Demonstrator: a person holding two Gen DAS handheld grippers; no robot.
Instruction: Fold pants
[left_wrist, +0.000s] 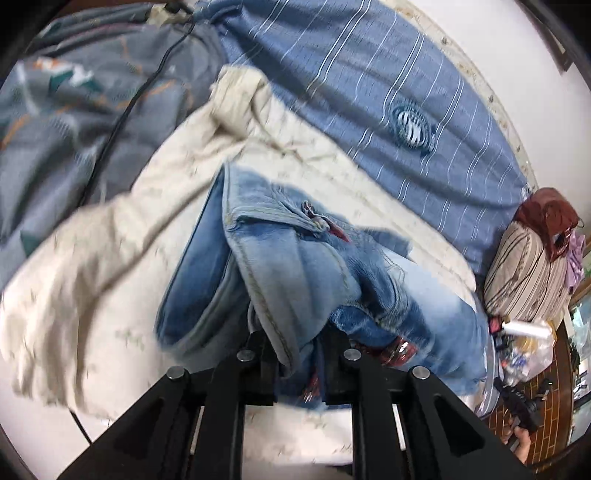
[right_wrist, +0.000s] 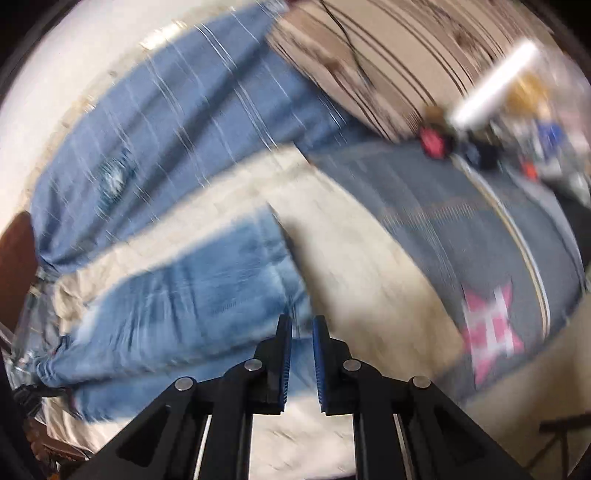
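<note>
Light blue jeans (left_wrist: 295, 266) lie bunched on a cream bedsheet (left_wrist: 110, 258). My left gripper (left_wrist: 299, 354) is shut on a thick fold of the jeans' waistband and holds it lifted. In the right wrist view one jeans leg (right_wrist: 192, 291) lies stretched out to the left on the cream sheet (right_wrist: 354, 266). My right gripper (right_wrist: 302, 332) hovers over the leg's near end, its blue pads (right_wrist: 286, 354) a small gap apart with no cloth between them. This view is motion-blurred.
A blue striped blanket (left_wrist: 388, 92) lies behind the jeans. A grey patterned quilt (left_wrist: 74, 110) with a black cable (left_wrist: 122, 118) is at left. A striped pillow (left_wrist: 528, 273), clutter and a plastic bag (left_wrist: 524, 350) sit at right. A grey cover (right_wrist: 480, 236) lies right of the right gripper.
</note>
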